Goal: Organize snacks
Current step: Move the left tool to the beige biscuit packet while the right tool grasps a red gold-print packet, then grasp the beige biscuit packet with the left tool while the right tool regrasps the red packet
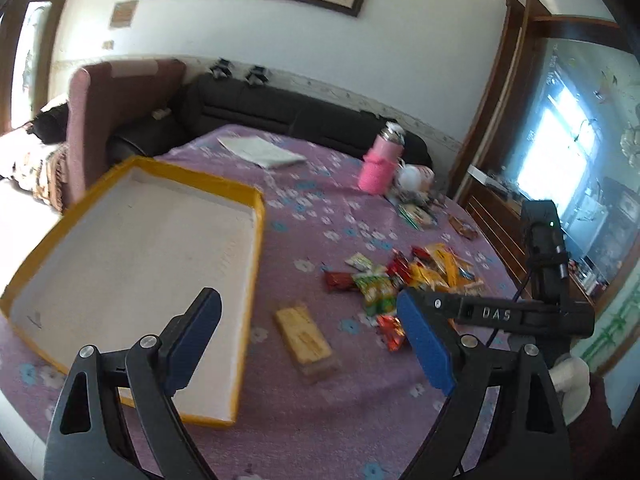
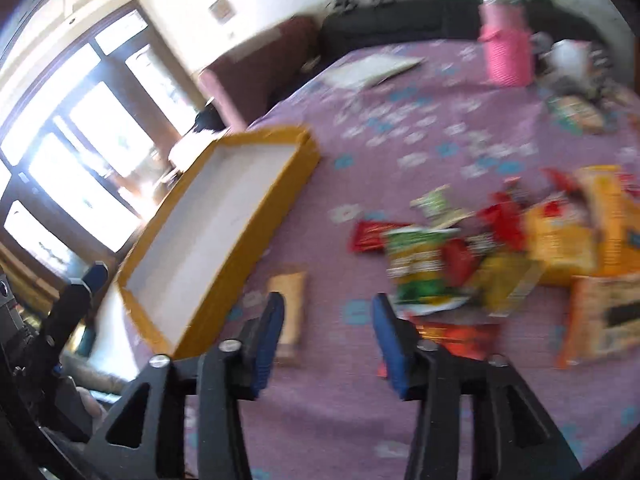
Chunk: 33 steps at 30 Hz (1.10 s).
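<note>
Left claw (image 1: 308,344) wide, empty; right claw (image 2: 328,332) half-open, empty. Tan flat wrapped biscuit bar (image 1: 306,334) on purple-clothed bench (image 1: 320,420) just ahead, between left claw's pads. Mixed snack packet pile (image 1: 404,280) ahead-right; yellow-rimmed white shallow tray (image 1: 132,248) ahead-left, bare. Straddle bar across narrow width, then close.

tray (image 1: 132,240) left on table (image 1: 320,420), snack pile (image 1: 412,276) right, wafer pack (image 1: 306,336) between

"DAS" in pale letters on my right gripper's (image 1: 486,314) black body, snack wrappers' (image 1: 416,276) print too blurred to read
</note>
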{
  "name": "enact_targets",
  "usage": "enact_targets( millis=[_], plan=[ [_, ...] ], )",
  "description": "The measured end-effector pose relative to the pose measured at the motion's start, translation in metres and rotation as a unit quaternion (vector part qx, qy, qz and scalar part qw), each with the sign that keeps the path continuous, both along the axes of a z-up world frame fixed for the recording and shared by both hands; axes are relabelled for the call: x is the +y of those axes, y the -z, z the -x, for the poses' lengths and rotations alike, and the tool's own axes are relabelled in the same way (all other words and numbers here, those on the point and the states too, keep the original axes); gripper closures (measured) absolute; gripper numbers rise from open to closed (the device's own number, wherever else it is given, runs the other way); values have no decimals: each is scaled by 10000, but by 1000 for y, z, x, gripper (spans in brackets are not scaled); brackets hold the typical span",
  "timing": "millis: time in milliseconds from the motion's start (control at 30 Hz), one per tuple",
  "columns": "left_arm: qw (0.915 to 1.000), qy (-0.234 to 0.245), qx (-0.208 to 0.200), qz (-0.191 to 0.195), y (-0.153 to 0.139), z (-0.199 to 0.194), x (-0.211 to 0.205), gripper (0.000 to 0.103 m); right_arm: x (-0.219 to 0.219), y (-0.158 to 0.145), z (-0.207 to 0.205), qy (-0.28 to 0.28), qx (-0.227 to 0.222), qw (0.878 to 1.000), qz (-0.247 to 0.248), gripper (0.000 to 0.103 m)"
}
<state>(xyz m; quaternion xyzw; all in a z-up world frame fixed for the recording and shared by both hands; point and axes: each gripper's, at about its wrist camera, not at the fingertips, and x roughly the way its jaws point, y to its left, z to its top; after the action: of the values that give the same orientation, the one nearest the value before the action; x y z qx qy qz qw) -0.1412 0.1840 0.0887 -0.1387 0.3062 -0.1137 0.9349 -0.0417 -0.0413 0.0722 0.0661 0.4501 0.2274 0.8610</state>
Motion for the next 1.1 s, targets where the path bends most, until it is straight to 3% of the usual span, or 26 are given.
enact_targets(
  millis=[100,233,533,567,600,633,733,867,933,1000,1100],
  plan=[
    [9981,228,561,-55,23,-18,-23,13,-25,6,9,318,-83,9993,191,38],
    [9934,98,979,-595,43,-39,-41,13,-21,29,10,274,-77,9986,439,35],
    [9840,187,1312,-1191,64,-63,-61,15,-1,49,-11,279,-88,9964,791,30],
    [9833,235,1286,-1264,66,-63,-64,28,-1,52,-12,207,3,9968,776,40],
    [9827,273,1289,-1303,66,-63,-66,31,-3,52,-11,215,-16,9971,733,41],
    [9815,248,1288,-1392,66,-64,-67,39,-7,51,-10,223,-26,9974,684,48],
    [9830,207,1287,-1292,62,-64,-60,57,-19,50,-6,248,76,9984,494,52],
    [9856,188,1314,-1048,58,-65,-54,60,-38,50,1,299,161,9992,228,54],
    [9881,402,1205,-866,52,-58,-55,60,-45,47,7,293,158,9994,116,58],
    [9873,687,1117,-893,46,-50,-62,60,-52,43,12,274,140,9995,61,78],
    [9850,742,1185,-1010,49,-49,-67,60,-62,41,18,281,229,9993,-76,79]
  ],
)
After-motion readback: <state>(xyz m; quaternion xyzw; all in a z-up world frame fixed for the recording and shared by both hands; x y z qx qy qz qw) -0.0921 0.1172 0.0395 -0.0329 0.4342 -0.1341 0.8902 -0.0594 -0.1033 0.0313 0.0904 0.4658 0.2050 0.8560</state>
